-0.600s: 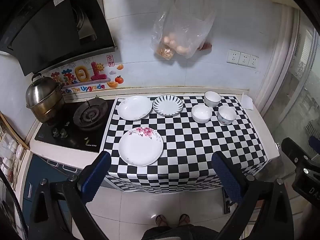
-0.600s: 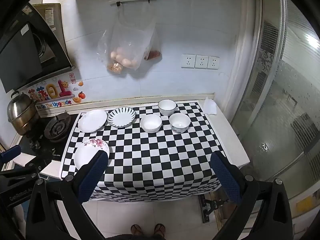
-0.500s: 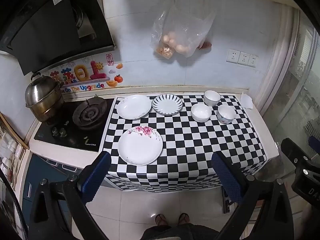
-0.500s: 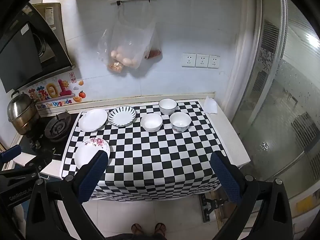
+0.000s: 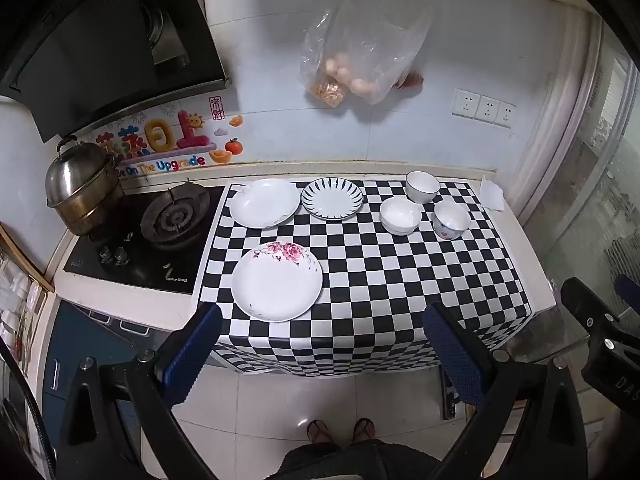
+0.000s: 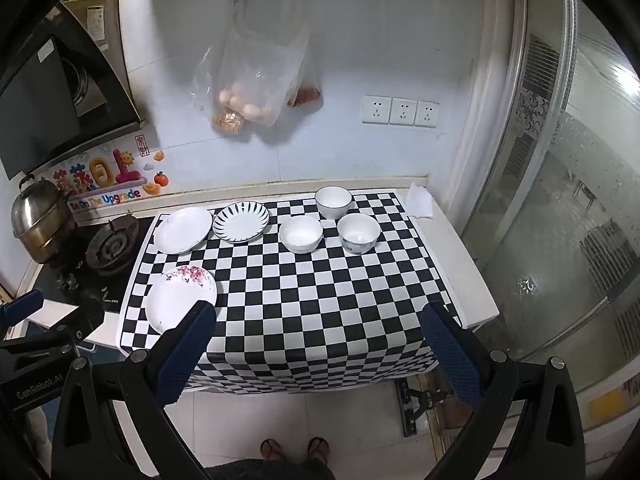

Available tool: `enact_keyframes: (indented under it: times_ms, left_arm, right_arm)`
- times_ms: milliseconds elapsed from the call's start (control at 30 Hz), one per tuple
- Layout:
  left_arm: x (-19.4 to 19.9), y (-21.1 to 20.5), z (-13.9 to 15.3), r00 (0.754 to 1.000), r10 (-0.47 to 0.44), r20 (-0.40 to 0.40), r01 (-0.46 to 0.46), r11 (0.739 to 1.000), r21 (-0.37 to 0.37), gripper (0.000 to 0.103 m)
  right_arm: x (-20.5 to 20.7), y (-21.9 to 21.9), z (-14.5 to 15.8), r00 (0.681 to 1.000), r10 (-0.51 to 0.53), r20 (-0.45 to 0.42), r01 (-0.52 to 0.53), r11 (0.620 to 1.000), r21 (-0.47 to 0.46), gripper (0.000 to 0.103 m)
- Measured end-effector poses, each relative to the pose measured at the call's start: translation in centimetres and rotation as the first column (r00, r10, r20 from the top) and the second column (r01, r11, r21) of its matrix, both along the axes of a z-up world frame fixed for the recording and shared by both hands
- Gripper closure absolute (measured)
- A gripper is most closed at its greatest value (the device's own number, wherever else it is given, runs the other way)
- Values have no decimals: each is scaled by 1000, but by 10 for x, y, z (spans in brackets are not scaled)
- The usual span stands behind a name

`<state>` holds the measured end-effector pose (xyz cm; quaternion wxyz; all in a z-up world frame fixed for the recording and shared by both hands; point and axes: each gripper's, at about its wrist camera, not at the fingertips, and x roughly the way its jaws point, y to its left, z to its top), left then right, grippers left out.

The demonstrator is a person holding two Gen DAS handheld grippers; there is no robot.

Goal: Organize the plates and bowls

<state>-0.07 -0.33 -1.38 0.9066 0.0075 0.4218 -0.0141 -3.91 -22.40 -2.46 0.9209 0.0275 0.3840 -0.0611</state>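
On the checkered cloth (image 5: 392, 280) lie three plates: a floral plate (image 5: 277, 281) near the front left, a plain white plate (image 5: 265, 203) and a blue-striped plate (image 5: 332, 199) at the back. Three bowls stand at the back right: a white bowl (image 5: 400, 215), a blue-rimmed bowl (image 5: 422, 186) and a floral bowl (image 5: 451, 219). The same pieces show in the right wrist view, with the floral plate (image 6: 178, 298) and white bowl (image 6: 301, 233). My left gripper (image 5: 320, 344) and right gripper (image 6: 318, 340) are both open and empty, held high in front of the counter.
A gas hob (image 5: 175, 216) with a steel pot (image 5: 82, 188) sits left of the cloth. A plastic bag of food (image 5: 360, 64) hangs on the wall. A tissue (image 5: 491, 194) lies at the back right corner. A glass door (image 6: 580, 200) stands right.
Both views have shifted only slightly; the counter sits a touch higher in the frames. Plates, bowls and jaw openings are unchanged.
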Motion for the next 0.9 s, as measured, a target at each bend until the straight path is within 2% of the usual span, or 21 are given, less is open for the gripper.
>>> enact_keyframes:
  times_ms: [900]
  left_arm:
    - [3, 7, 2, 1000, 1, -2, -1, 1000, 5, 0]
  right_arm:
    - [1, -3, -1, 1000, -17, 2, 17, 1000, 6, 0]
